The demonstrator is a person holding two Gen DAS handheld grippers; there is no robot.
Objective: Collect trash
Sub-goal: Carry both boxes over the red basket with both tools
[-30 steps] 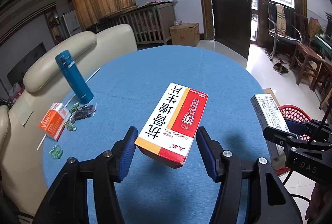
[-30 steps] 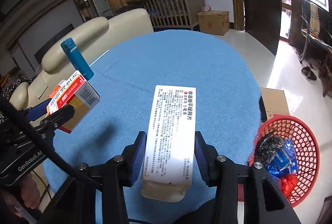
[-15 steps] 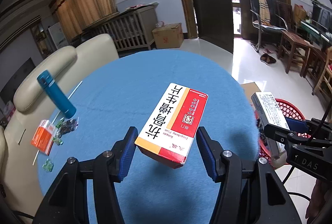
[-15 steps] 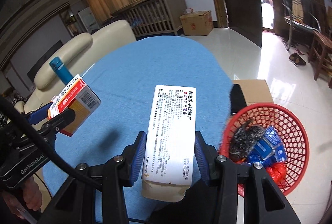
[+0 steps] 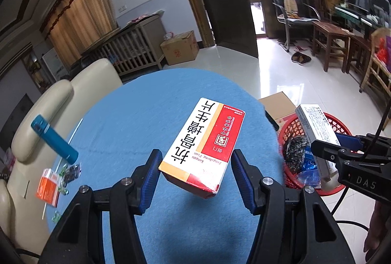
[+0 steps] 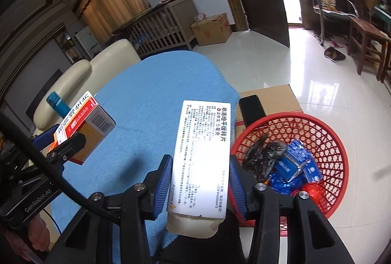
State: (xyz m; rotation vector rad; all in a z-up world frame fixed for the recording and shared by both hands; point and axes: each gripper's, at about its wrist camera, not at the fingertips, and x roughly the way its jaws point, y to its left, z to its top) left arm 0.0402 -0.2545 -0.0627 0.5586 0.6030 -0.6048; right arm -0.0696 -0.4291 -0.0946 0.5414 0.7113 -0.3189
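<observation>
My left gripper (image 5: 195,171) is shut on a red, white and orange medicine box (image 5: 202,144) and holds it above the blue table (image 5: 136,112). My right gripper (image 6: 200,180) is shut on a long white medicine box (image 6: 202,154), held over the table's right edge beside the red basket (image 6: 327,141). The basket stands on the floor and holds black and blue wrappers. The right gripper and its white box (image 5: 315,132) show at the right of the left wrist view, above the basket (image 5: 290,127). The left gripper's box (image 6: 83,122) shows at the left of the right wrist view.
A teal flask (image 5: 55,143), an orange box (image 5: 47,187) and small wrappers (image 5: 70,172) lie on the table's left side. A cardboard box (image 6: 268,97) with a black phone (image 6: 251,109) on it stands behind the basket. A cream sofa (image 5: 48,102) flanks the table.
Both grippers have swung right with their boxes. The red basket has come further into view, and the flask and orange box have slid to the left.
</observation>
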